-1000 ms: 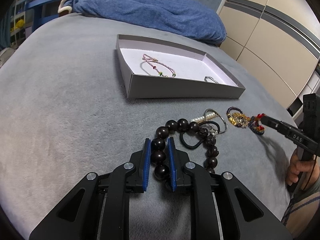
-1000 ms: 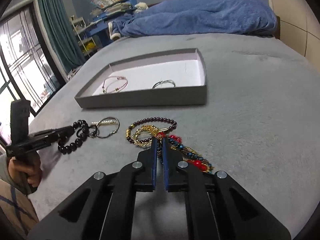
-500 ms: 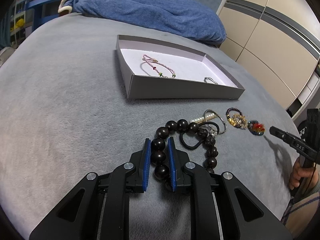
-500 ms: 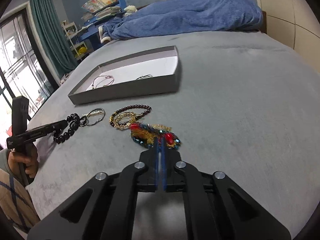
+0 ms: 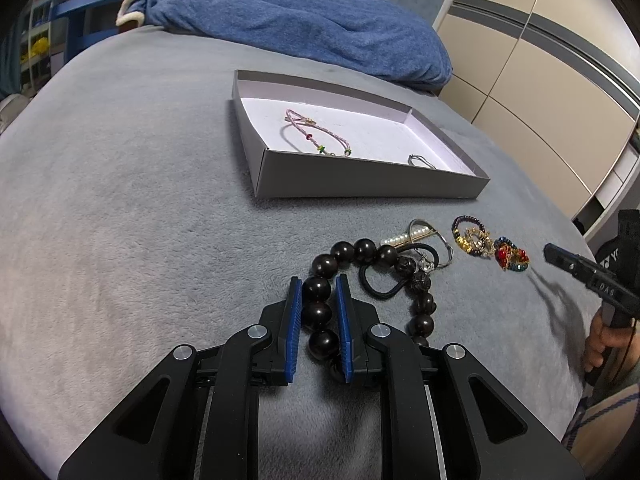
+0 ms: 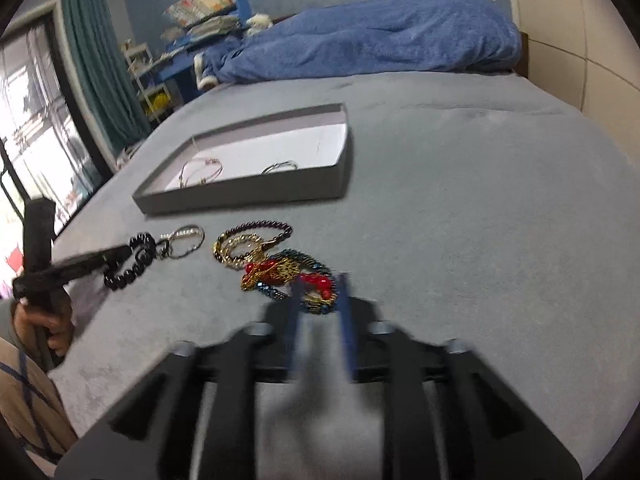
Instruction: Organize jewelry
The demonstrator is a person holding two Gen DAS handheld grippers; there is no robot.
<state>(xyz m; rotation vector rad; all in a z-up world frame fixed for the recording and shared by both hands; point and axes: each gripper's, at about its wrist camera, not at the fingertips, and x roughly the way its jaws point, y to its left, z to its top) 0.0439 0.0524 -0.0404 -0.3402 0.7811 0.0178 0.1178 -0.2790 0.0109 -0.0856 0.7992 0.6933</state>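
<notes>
Left wrist view shows a grey bed (image 5: 120,200) carrying a shallow grey box (image 5: 360,190), which already holds a pink bracelet (image 5: 316,134) and a small silver ring (image 5: 420,160). In front of the box lies a string of big dark beads (image 5: 352,252), tangled at its far end with a black hair tie (image 5: 384,280) and a pearl clip (image 5: 416,234). Just beside these sits a gold and purple bracelet (image 5: 472,236), and next to it a red and blue beaded piece (image 5: 510,258).

The risk is the tangle: lifting the beads would likely drag the hair tie and clip along, and they could drop off before reaching the box. The beads are round and could also roll out from between the pads.

The left claw (image 5: 318,292) is closed partway, its blue pads pressing on either side of the bead string, grasping it on the bed. The right claw (image 6: 320,296) is blurred, but appears released, jaws apart over the near edge of the red and blue beaded piece, holding nothing.
</notes>
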